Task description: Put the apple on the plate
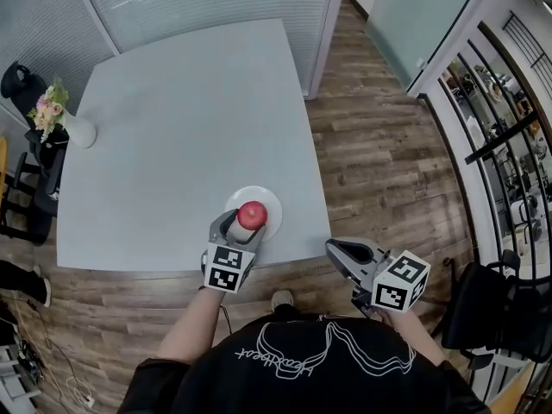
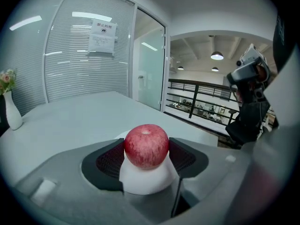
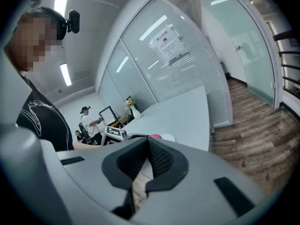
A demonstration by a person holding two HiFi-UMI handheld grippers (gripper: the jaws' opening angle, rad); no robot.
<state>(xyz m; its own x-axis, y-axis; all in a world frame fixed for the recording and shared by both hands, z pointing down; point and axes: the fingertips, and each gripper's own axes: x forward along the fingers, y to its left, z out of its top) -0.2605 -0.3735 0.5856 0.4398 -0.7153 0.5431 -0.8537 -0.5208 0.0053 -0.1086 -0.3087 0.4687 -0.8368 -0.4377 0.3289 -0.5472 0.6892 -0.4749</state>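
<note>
A red apple point(image 1: 252, 215) point(image 2: 146, 145) sits between the pads of my left gripper point(image 1: 241, 224) point(image 2: 147, 150), which is shut on it from both sides. Right beneath it lies the white plate point(image 1: 271, 203) point(image 2: 145, 182), near the front edge of the grey table point(image 1: 172, 136). Whether the apple rests on the plate I cannot tell. In the right gripper view the apple point(image 3: 155, 136) and plate point(image 3: 168, 137) show small above the pads. My right gripper point(image 1: 338, 248) point(image 3: 149, 144) hangs off the table's near right corner, over the wooden floor, shut and empty.
A white vase with flowers point(image 1: 67, 121) point(image 2: 11, 108) stands at the table's far left edge. Dark chairs point(image 1: 30, 158) stand left of the table, and a black chair point(image 1: 496, 309) stands by the railing point(image 1: 504, 141) at right. Glass partitions close the back. Another person point(image 3: 88, 123) stands far off.
</note>
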